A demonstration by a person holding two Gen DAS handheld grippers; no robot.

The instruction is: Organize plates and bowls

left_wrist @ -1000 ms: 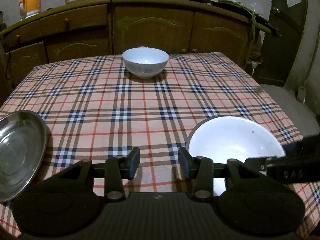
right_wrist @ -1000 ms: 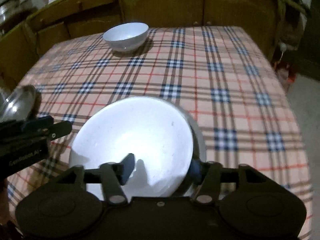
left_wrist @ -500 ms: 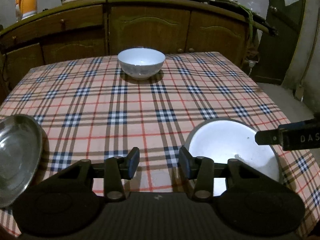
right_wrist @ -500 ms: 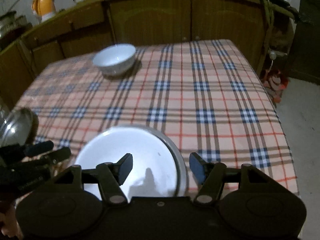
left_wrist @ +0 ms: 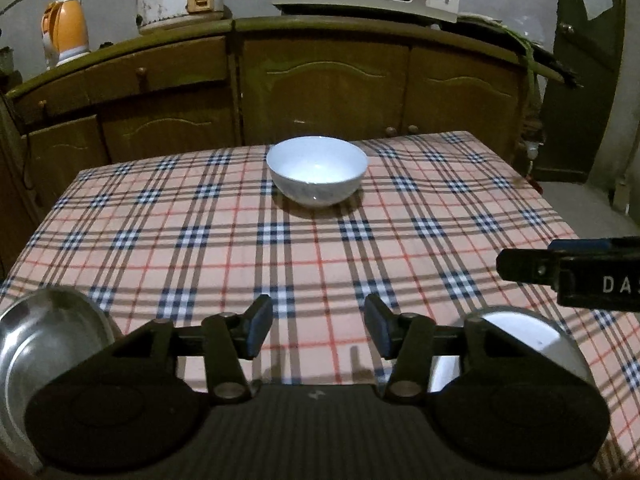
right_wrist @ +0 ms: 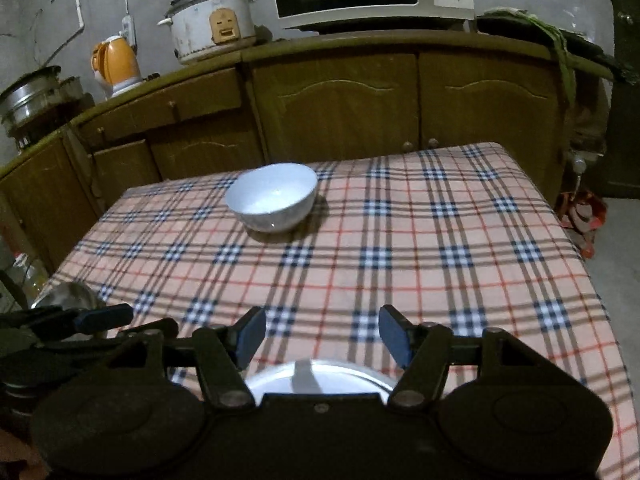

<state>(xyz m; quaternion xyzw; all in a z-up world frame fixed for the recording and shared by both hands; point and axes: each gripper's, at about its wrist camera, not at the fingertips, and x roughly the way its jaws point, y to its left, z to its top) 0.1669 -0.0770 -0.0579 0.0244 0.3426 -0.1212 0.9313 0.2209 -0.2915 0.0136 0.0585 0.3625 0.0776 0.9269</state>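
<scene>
Reaching for the round white ceramic bowl looks like the step now, since it sits alone at upper centre of the frame on the pink plaid tablecloth, well apart from both claws. I'd bring one finger inside the rim and one outside, then pinch the wall, because a glazed bowl probably slips if grabbed wide. The right gripper is spread wide and holds nothing; the left gripper is likewise wide open and empty. The white plate resting in a metal dish lies at bottom centre, the shiny steel plate at lower left. Compared with a second ago, the right claw has let go of that plate and backed off and up.
</scene>
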